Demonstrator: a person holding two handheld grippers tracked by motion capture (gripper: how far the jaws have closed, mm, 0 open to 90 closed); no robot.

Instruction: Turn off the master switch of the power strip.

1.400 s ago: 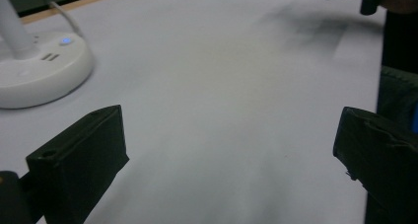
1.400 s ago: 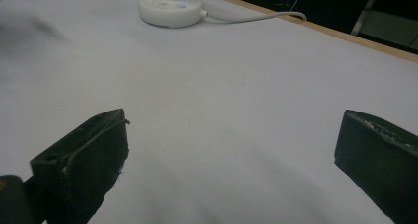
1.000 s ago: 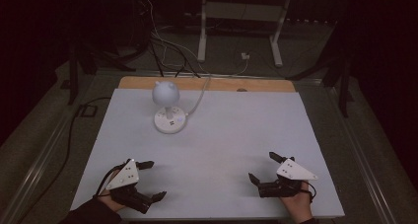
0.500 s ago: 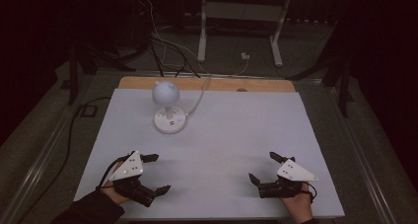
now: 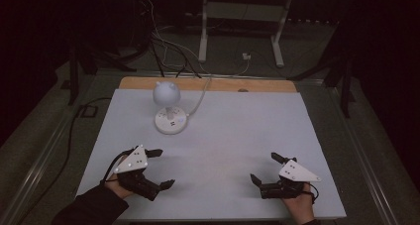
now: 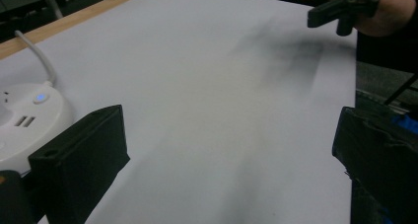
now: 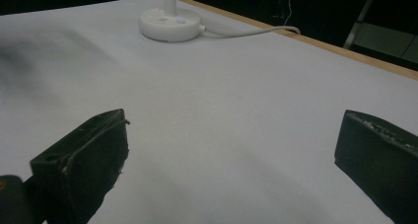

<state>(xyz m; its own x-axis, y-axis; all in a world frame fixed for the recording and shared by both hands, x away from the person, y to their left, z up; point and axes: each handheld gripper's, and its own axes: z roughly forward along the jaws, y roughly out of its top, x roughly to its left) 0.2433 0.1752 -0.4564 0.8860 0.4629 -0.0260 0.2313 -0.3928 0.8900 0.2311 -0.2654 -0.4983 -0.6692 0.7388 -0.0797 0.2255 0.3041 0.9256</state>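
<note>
- the left gripper (image 5: pixel 157 168) sits at the near left of the white tabletop (image 5: pixel 237 131), held in the person's left hand (image 5: pixel 118 184), whose dark sleeve (image 5: pixel 91 209) comes in from the bottom edge of the high view.
- its jaws stand wide apart with nothing between them; one points toward the far side, the other lies lower and nearer the front edge.
- its grey three-cornered plate (image 5: pixel 131 159) faces up, tilted a little to the left.
- in the left gripper view the two black jaws frame bare tabletop (image 6: pixel 212 95), and the round base of a white lamp (image 6: pixel 22 120) lies just beyond the left-hand jaw, apart from it, with a small blue light on top and a white cable (image 6: pixel 42 61) running off toward the wooden edge.
- in the high view the lamp (image 5: pixel 168 108) stands on the far left part of the tabletop, well beyond the left gripper, its rounded head above a disc base.
- the right gripper (image 5: pixel 265 169) rests at the near right, held in the right hand (image 5: pixel 299 205), well apart from the left gripper.
- its jaws are also spread wide and hold nothing, pointing left and slightly away from the person.
- in the right gripper view the lamp base (image 7: pixel 170 22) stands far off beyond the jaws, its cable (image 7: pixel 246 32) trailing right along the wooden strip (image 7: pixel 305 39).
</note>
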